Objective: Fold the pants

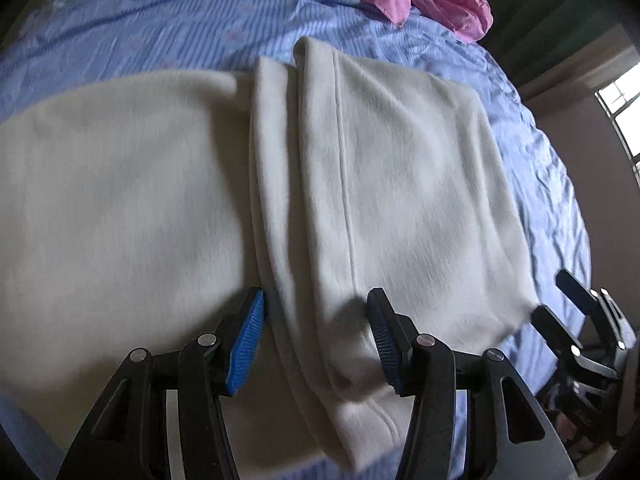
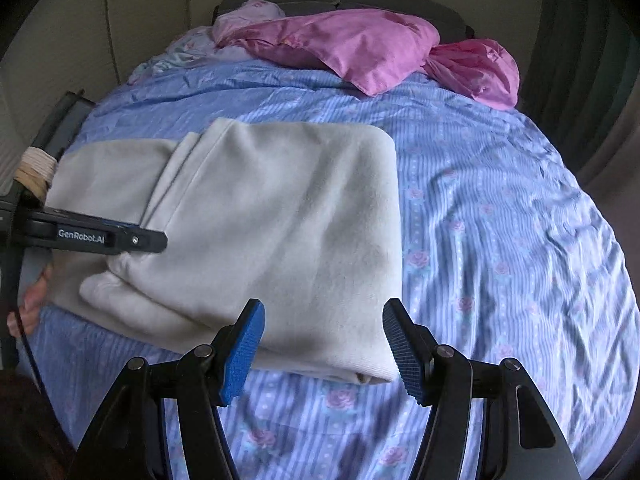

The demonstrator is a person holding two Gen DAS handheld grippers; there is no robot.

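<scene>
Blue-padded jaws of the right gripper (image 2: 323, 346) sit nearest, spread apart and empty, hovering over the near right corner of the pants (image 2: 280, 216) without the pads pressing on any cloth. Left gripper (image 1: 316, 340) is likewise spread, nothing pinched, straddling the folded edge at the near hem; its pads look clear of the fabric, though blur makes contact hard to rule out. A person's hand (image 2: 34, 300) shows at the left edge of the right wrist view, behind that tool.

Pants are cream fleece, lying flat on the bed sheet (image 2: 500, 240), blue striped with roses. One portion is already laid over the rest, layered edges stepped and not lined up. A single-layer stretch runs on to the left.

Further back, pink pillows (image 2: 360, 48) at the head of the bed, well apart from the work.

Risks, as I judge them: a pinch at the corner may catch only the top layer, so the stack peels open when lifted. Soft fleece may sag or drag across the sheet and bunch. Uneven lift between the two tools would skew the next fold.
</scene>
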